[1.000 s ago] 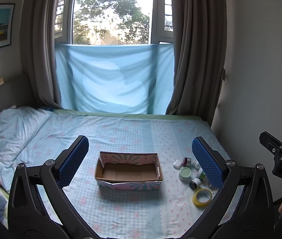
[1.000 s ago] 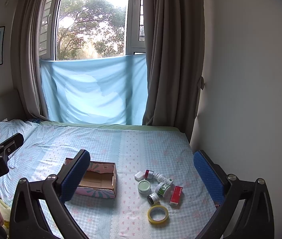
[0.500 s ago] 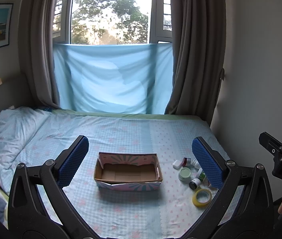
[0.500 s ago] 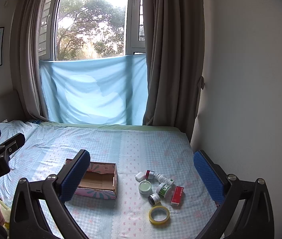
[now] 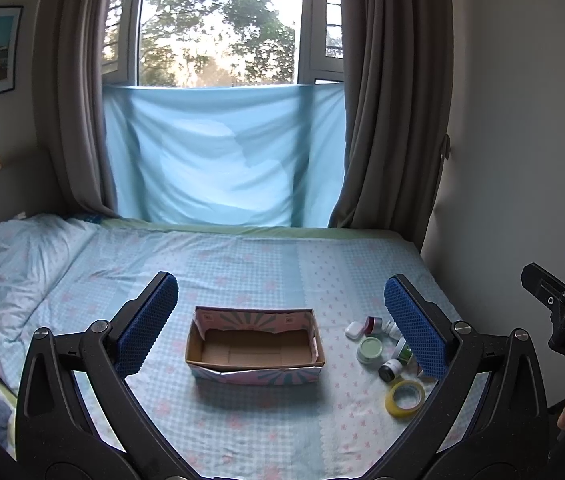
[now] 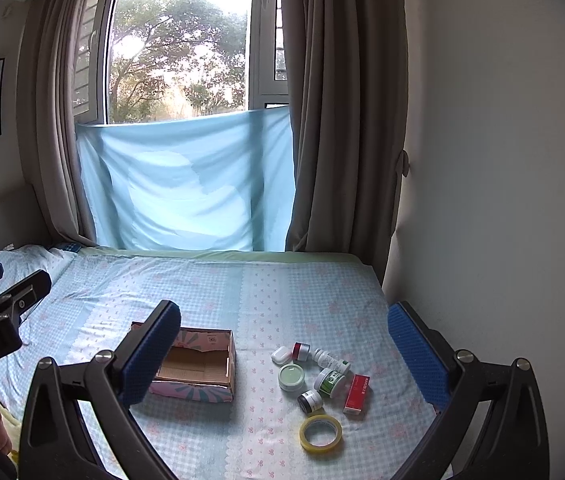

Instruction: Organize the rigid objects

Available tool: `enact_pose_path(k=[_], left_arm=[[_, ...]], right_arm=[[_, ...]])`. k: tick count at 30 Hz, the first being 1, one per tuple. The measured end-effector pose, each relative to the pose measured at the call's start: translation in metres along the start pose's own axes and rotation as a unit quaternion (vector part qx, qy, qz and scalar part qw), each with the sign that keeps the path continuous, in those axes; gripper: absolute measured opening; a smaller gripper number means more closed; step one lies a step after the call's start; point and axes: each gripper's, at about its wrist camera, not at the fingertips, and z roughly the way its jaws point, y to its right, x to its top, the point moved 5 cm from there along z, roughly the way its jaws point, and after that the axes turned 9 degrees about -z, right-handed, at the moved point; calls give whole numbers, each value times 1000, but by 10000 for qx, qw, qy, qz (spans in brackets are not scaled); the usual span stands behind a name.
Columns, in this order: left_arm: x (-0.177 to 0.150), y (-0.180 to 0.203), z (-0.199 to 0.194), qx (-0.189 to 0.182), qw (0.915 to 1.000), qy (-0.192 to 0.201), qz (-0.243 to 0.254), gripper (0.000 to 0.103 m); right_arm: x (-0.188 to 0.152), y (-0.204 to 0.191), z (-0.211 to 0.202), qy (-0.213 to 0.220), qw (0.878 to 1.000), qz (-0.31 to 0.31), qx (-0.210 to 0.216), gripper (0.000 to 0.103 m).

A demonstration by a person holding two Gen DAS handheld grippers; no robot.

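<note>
Both jaws spread wide, nothing held: left gripper (image 5: 280, 320), right gripper (image 6: 284, 350). Barely any shift noted over the last second. Box (image 5: 255, 345) empty; jars (image 6: 314, 376) beside it on bed (image 6: 202, 288). No item yet sorted.

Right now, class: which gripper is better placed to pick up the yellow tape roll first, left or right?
Probably the right gripper: it is open, with the yellow tape roll lying between its fingers. The left gripper, also open, frames the empty cardboard box.
</note>
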Motion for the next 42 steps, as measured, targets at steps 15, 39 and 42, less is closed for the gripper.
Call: enact_pose_path(k=[15,39,42], left_arm=[[-38,49,127,-282,9915,-1242,274,103],[-279,181,437,-529,8897,-4255,1571,103],[-309,184,463,-494,8760,-4522,1600,103]], right_arm=[[-28,54,87,-898,9949,399,-229,103],[-242,159,353,-3662,9204,1239,-592,103],[-276,157,376,-4051,9046,1197,-572,103]])
